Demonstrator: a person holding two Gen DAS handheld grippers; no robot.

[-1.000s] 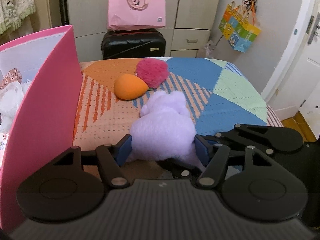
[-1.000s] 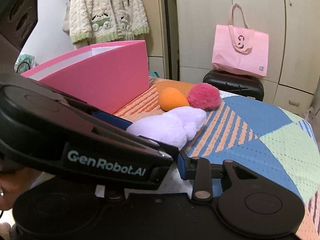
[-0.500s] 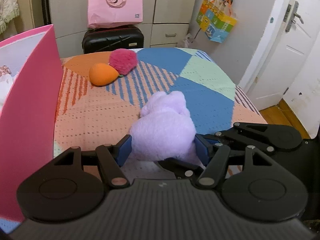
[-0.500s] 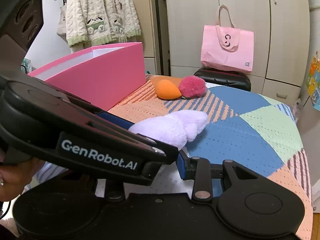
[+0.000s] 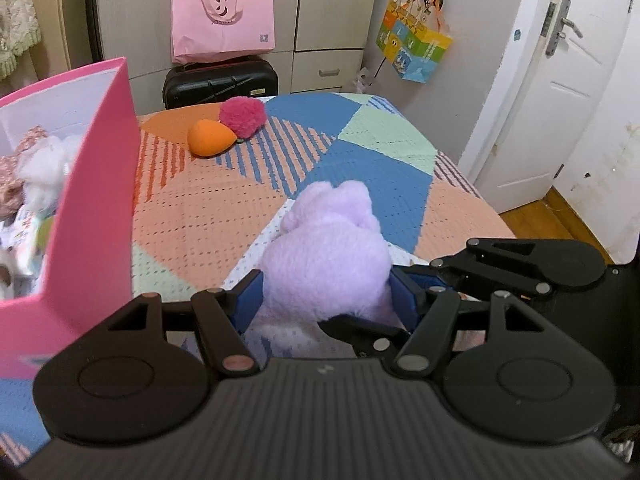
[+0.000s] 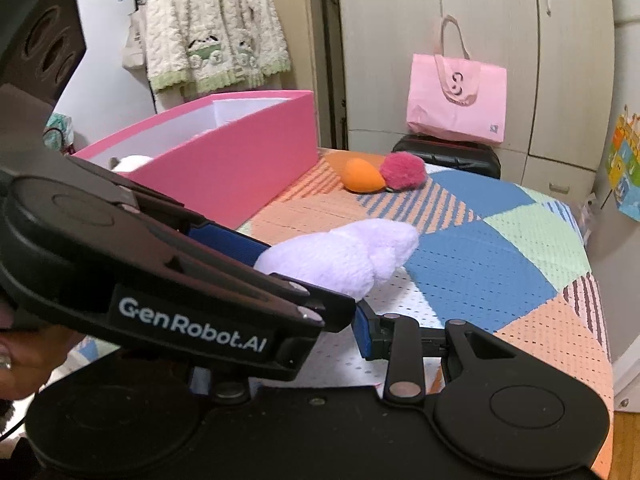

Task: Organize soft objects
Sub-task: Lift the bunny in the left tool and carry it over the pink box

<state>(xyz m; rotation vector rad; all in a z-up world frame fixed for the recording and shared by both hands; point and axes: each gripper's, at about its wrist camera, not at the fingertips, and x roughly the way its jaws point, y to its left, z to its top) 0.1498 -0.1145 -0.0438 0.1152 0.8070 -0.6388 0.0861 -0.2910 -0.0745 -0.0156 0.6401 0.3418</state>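
Observation:
My left gripper [image 5: 326,294] is shut on a lilac plush toy [image 5: 328,248] and holds it above the patchwork bedspread [image 5: 208,216]. The toy also shows in the right wrist view [image 6: 344,256], with the left gripper's body in front of it. An orange plush [image 5: 210,143] and a magenta pompom [image 5: 242,117] lie touching each other at the far end of the bed. A pink box [image 5: 92,200] with soft things inside stands at the left. My right gripper shows only one blue fingertip [image 6: 370,336]; the other is hidden behind the left gripper.
A black suitcase [image 5: 220,82] with a pink tote bag [image 5: 222,20] on it stands past the bed's far end, before wardrobes. A colourful bag [image 5: 414,46] hangs on the wall. A white door [image 5: 560,100] and wooden floor lie at the right. A knitted jacket [image 6: 212,24] hangs behind the box.
My left gripper has lifted and drawn back with the lilac toy, so more of the bed and the inside of the pink box show. The orange plush and pompom stayed in place.

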